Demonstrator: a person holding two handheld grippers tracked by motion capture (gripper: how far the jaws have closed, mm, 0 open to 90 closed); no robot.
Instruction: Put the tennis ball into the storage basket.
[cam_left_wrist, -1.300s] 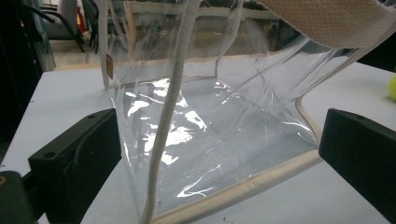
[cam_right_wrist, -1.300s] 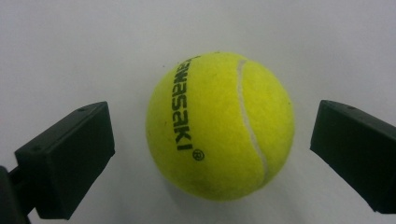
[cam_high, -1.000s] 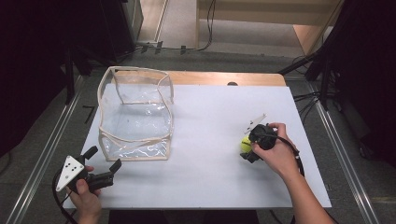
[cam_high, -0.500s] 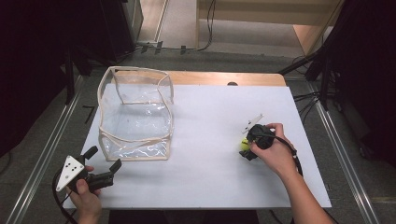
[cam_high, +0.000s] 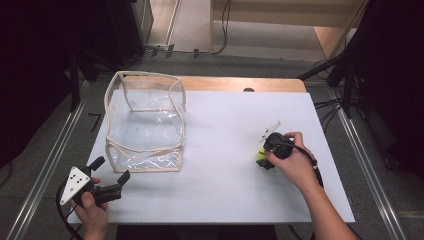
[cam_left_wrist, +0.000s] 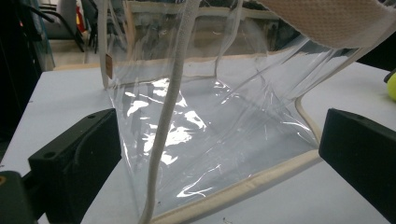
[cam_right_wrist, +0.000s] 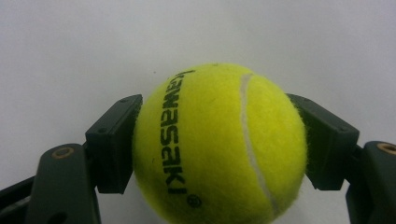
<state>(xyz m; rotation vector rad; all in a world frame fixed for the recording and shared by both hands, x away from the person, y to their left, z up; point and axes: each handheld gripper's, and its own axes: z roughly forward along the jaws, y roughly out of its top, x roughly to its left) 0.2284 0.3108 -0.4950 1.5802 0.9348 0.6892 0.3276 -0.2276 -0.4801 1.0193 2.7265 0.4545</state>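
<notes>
Yellow felt of a tennis ball (cam_right_wrist: 219, 144) sits between the two black jaws of the right gripper (cam_right_wrist: 219, 140); the jaws have just been closing, and in the right gripper view both pads press on the ball's sides, so the ball is now grasped. It rests on the white table (cam_high: 225, 150), at the right part, well apart from the clear plastic bag (cam_high: 145, 125) that stands open at the left; so I judge the pick is done, and lifting the ball, carrying it across and dropping it into the bag is left.

In the high view the right hand (cam_high: 292, 160) is curled over its gripper, which points down onto the table, with the forearm coming in from the bottom right; the left hand (cam_high: 90, 200) rests near the front left corner and holds the left gripper (cam_high: 112, 175) about level, aimed at the bag; its jaws stand wide apart with nothing between them, just before the bag's front edge.
</notes>
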